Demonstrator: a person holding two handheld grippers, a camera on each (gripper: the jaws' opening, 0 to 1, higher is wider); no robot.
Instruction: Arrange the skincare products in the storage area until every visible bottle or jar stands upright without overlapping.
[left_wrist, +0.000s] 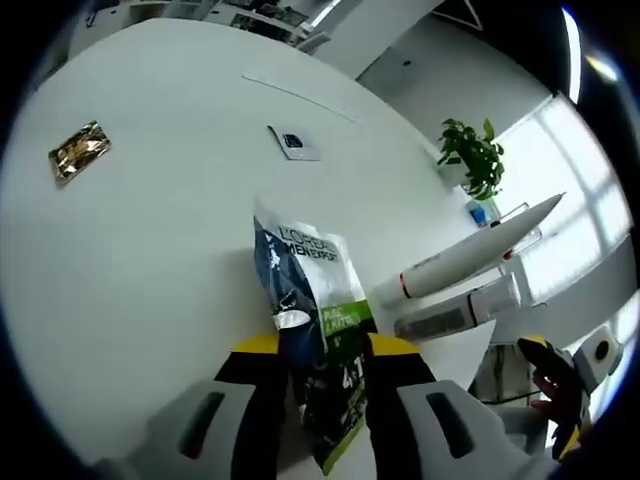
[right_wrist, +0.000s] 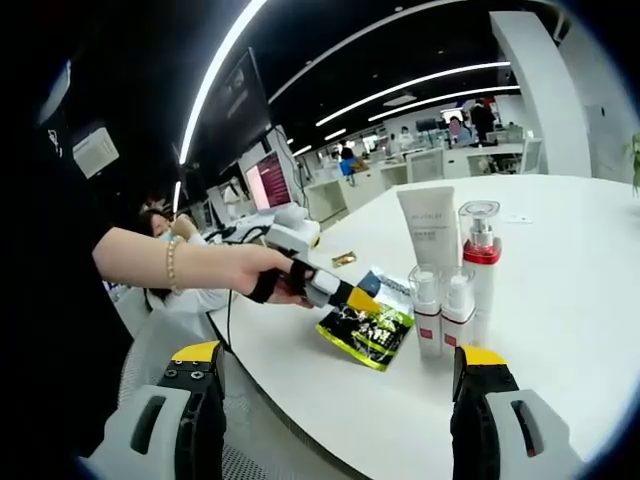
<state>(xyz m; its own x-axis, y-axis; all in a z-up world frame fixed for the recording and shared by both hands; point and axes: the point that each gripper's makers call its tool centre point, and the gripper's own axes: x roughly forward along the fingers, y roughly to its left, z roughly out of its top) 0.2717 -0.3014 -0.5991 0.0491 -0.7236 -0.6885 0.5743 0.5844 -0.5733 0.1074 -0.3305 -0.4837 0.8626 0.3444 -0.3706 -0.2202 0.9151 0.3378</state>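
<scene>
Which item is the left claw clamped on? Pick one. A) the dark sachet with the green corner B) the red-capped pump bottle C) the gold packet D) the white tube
A: in the left gripper view the left claw has both jaws pressed against the dark sachet, while the white tube lies apart on the table; the right gripper view shows the same grip.

White tube (right_wrist: 432, 228), pump bottle (right_wrist: 480, 262), two small bottles (right_wrist: 441, 310) upright; sachet (right_wrist: 367, 328) flat.
</scene>
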